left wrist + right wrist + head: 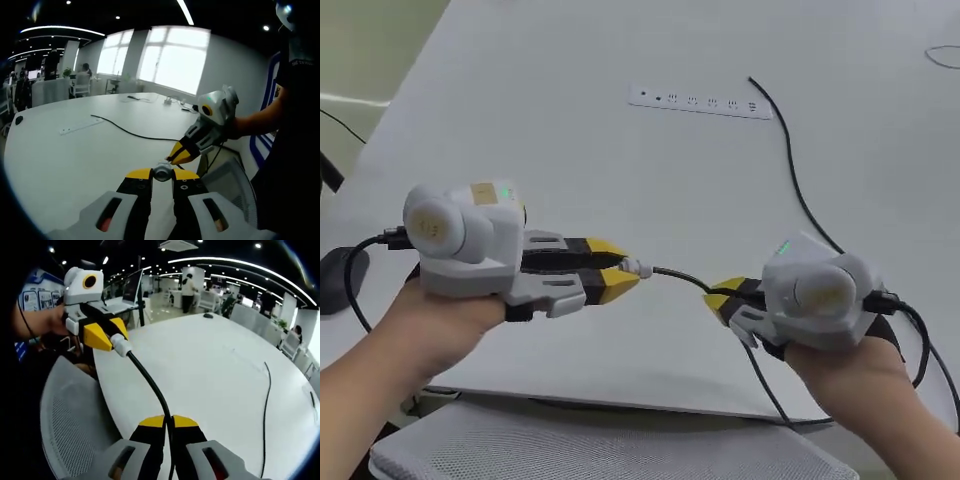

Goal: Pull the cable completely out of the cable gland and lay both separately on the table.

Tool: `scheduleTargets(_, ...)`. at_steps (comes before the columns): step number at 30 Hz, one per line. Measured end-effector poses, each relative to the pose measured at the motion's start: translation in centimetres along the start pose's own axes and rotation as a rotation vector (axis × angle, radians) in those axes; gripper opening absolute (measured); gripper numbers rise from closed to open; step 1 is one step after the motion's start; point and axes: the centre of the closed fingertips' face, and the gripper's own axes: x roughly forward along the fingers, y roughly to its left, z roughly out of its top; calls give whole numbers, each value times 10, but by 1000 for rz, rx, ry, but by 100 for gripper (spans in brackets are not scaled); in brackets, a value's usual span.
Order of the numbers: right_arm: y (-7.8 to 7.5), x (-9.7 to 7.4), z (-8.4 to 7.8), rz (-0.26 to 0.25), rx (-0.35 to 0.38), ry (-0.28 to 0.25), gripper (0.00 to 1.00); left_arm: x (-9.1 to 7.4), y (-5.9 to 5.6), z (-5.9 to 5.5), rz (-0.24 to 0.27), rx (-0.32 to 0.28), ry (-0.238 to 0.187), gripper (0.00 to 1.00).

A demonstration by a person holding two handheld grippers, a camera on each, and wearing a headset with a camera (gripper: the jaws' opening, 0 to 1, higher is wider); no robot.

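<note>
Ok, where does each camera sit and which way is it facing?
Head view: on the headset, facing forward and down at the table; left hand and right hand show, left gripper shut on the cable gland, right gripper on the cable.
Left gripper view: on the left gripper, looking along its fingers at the right gripper; forearm and torso show.
Right gripper view: on the right gripper, looking along the cable at the left gripper; left hand shows.
Shared: both gripper views show the cable gland and the opposite gripper.
</note>
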Motion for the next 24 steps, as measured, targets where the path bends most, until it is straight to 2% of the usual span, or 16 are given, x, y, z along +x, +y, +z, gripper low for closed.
scheduleTargets(10,-2,-1,-6,1,-10,8,0,-1,1,1,12,-12,-6,15)
scheduleTargets(13,-6,-2,-6,-5,-6,11,0,-2,1,-2,13,-2,7,15)
scheduleTargets(24,-11,-3,-1,-22,-8,20,0,-2,5,-7,5,-10,4,15)
